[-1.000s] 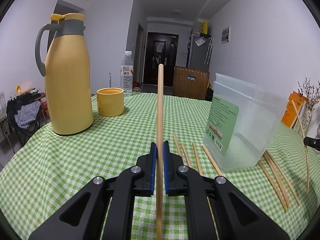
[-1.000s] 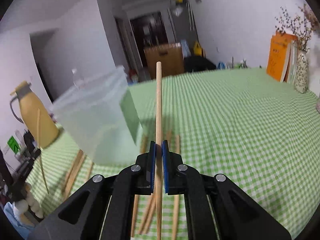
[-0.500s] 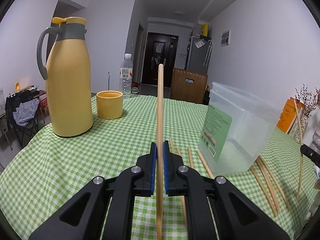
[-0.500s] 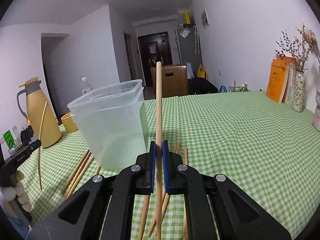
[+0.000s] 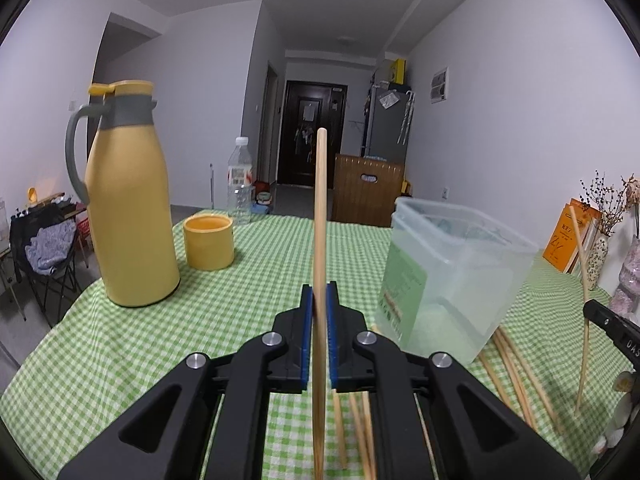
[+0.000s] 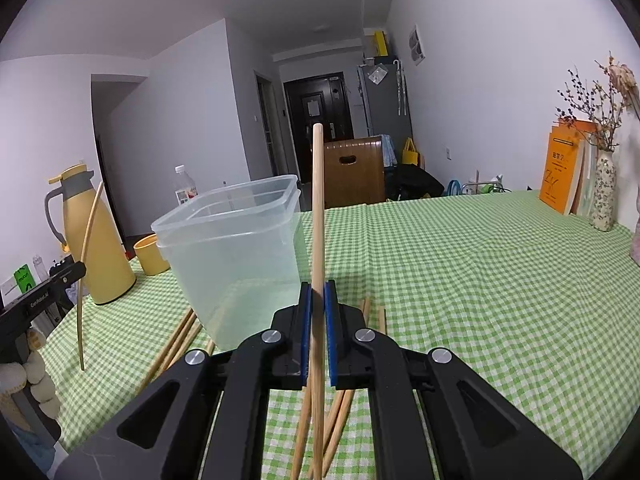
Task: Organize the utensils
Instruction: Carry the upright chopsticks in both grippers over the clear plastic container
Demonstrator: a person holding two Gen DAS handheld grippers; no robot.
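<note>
Clamping a pale wooden chopstick between its blue pads, the left hand-held gripper holds the stick roughly upright above the table covered in green-and-white checked cloth. The right hand-held gripper is likewise closed on a second pale wooden chopstick, also near upright. Loose wooden chopsticks lie flat on the cloth below and between both grippers, some touching the base of a translucent square plastic container. That container stands open-topped near the middle of the table, between the two grippers. Toward the table's left edge stand a tall yellow thermos jug with grey handle and, just beside it, a short yellow cylindrical cup. At the right edge stand orange books and a patterned vase of dried branches.
</note>
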